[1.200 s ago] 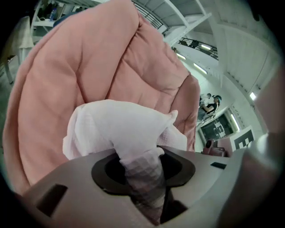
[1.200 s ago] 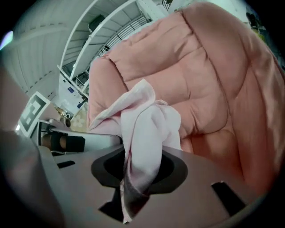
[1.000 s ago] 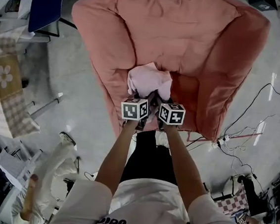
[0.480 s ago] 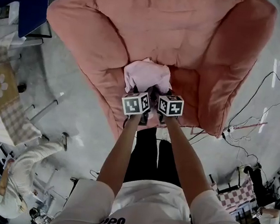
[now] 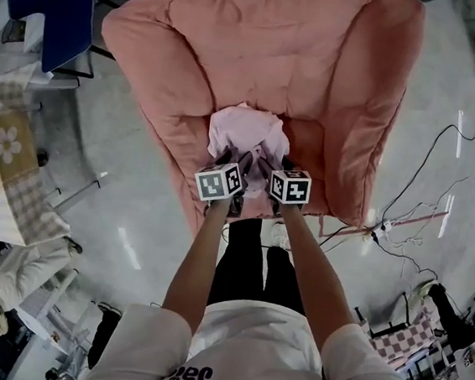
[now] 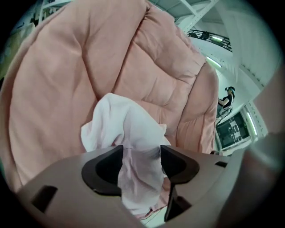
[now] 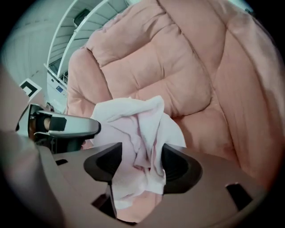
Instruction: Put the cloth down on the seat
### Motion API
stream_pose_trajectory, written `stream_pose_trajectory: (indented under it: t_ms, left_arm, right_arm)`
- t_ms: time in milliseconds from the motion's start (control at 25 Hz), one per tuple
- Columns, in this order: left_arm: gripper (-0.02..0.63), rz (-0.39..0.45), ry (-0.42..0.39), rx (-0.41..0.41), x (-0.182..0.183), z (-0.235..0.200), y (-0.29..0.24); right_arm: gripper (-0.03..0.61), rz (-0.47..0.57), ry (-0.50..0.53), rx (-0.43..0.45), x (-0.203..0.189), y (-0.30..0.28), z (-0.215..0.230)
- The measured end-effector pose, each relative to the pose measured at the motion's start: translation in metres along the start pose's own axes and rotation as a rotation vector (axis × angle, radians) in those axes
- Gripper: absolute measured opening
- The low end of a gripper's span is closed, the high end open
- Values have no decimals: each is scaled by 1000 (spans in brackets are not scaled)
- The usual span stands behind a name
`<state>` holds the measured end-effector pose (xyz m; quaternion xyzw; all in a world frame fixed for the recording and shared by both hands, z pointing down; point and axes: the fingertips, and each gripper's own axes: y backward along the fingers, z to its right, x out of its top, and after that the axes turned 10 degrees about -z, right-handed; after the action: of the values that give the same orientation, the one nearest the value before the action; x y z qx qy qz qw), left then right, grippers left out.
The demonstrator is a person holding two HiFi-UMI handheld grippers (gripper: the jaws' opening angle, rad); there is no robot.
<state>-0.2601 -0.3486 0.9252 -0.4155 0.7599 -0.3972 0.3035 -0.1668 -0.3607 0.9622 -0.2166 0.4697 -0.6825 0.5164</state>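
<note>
Head view, with both gripper views. A salmon-pink padded armchair (image 5: 260, 52) fills the upper half of the head view; its backrest is at the top, its two thick armrests run down either side, and its front edge faces the person.

The seat (image 5: 314, 147) is the sunken cushion between the armrests. Its right part is bare.

A pale pink cloth (image 5: 245, 133) lies bunched on the seat at the middle of the front edge, slightly towards the left armrest. Its bulk rests on the cushion in a loose heap, seen in the left gripper view (image 6: 124, 129) and the right gripper view (image 7: 133, 120). The near end trails back over the front edge, so the long axis runs from that edge towards the backrest.

The left gripper (image 5: 231, 157) and right gripper (image 5: 273, 159) sit side by side at the seat's front edge, both pointing at the backrest. The cloth lies directly ahead of both, and neither is nearer.

The left gripper's (image 6: 140, 162) jaws are opening, with a slack fold of the trailing end hanging between them. The right gripper's (image 7: 141, 162) jaws are also opening, with folds between them and clear space at the left pad. Neither clamps the fabric.

Judgement: the cloth is essentially down. What remains is a straight pull back towards the person, along the cloth's axis, so the folds slip free without dragging the heap off the edge.
</note>
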Motion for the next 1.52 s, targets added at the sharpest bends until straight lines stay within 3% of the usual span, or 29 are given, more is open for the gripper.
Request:
stream_pose_trajectory:
  t_ms: [400, 600, 880, 1080, 1360, 1520]
  left_arm:
    - [259, 93, 2, -7, -40, 36, 71]
    - [258, 174, -28, -26, -66, 70, 110]
    - [258, 369, -206, 1, -82, 135, 195]
    - [251, 542, -321, 14, -88, 187, 260]
    - [142, 818, -431, 72, -94, 244, 364]
    - [81, 953, -455, 98, -111, 266, 410]
  right_arm:
    - [266, 88, 74, -13, -30, 96, -24]
    - [265, 205, 137, -15, -36, 160, -46]
    - [265, 402, 278, -61, -32, 270, -80]
    - [263, 549, 323, -17, -36, 344, -102]
    - [168, 755, 422, -10, -37, 441, -141]
    - [115, 863, 534, -36, -48, 493, -173]
